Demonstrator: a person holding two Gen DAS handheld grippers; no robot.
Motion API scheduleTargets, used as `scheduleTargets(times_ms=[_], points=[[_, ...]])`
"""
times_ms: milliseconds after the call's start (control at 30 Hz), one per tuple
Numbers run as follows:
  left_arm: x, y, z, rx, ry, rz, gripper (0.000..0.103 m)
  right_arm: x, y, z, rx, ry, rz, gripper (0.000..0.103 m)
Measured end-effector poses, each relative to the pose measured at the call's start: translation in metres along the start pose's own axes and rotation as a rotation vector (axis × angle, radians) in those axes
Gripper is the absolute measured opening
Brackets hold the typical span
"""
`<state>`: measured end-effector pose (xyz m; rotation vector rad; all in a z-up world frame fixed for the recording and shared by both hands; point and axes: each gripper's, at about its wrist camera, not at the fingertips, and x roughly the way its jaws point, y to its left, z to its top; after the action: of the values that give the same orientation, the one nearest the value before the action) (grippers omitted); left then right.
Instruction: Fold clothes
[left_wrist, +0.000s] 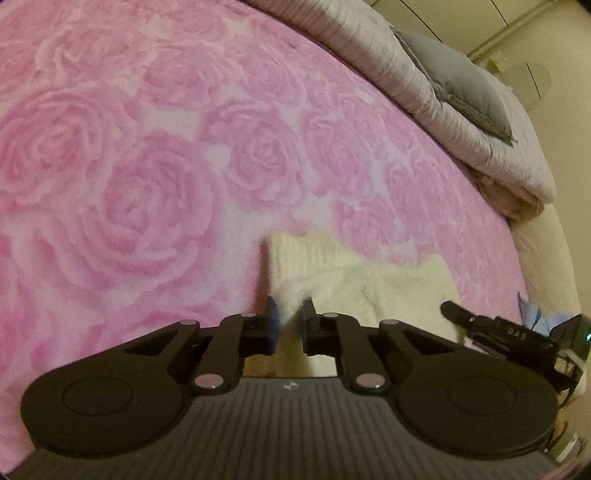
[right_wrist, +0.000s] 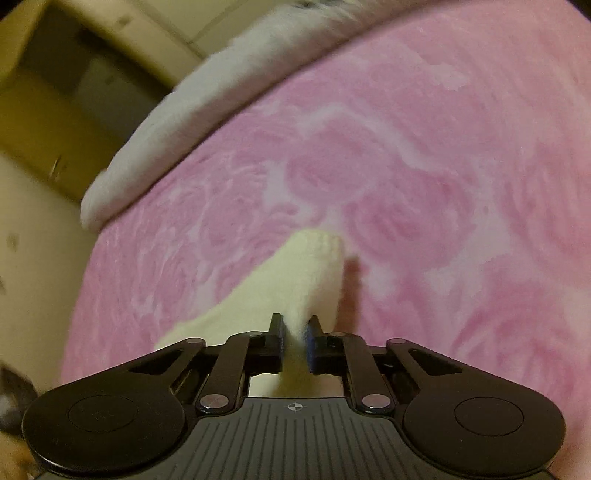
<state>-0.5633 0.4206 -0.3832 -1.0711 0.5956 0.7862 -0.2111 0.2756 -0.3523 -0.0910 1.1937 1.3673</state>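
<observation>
I have my left claw (left_wrist: 289, 314) and right claw (right_wrist: 295, 332) each pinched on an edge of the cream sweater (left_wrist: 369, 284), lifting it over the pink bed (left_wrist: 147, 147) so it hangs straight for folding.

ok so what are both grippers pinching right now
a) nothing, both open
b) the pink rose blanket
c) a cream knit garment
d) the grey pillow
c: the left gripper and the right gripper each have cream knit garment fabric caught between their blue pads, above the pink rose blanket.
</observation>
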Motion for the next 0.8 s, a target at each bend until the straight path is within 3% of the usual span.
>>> scheduleTargets(times_ms=[100,200,267,367,433,600,733,800], points=[[0.009,0.01,-0.002,-0.012,-0.008,-0.013,0.012,0.008,-0.011,-0.003,0.035,0.018,-0.022,0.009],[0.008,0.022,-0.004,-0.104,-0.003,-0.051,0.017,0.013,-0.022,-0.001,0.113,0.059,-0.029,0.019],[-0.004,0.027,-0.007,-0.13,0.003,-0.068,0.023,0.006,-0.023,0.003,0.136,0.08,-0.033,0.041],[-0.028,0.033,-0.015,-0.14,0.01,-0.081,0.037,-0.016,-0.028,-0.005,0.171,0.102,-0.009,0.055],[-0.04,0.046,-0.029,-0.207,0.026,-0.119,0.044,-0.029,-0.035,-0.019,0.231,0.124,0.021,0.058],[-0.049,0.084,-0.075,-0.499,0.084,-0.29,0.057,-0.06,-0.054,-0.052,0.379,0.175,0.094,0.06],[-0.037,0.1,-0.096,-0.62,0.066,-0.387,0.065,-0.062,-0.058,-0.072,0.477,0.193,0.149,0.068],[-0.03,0.098,-0.095,-0.584,0.068,-0.382,0.064,-0.06,-0.06,-0.077,0.508,0.194,0.161,0.07]])
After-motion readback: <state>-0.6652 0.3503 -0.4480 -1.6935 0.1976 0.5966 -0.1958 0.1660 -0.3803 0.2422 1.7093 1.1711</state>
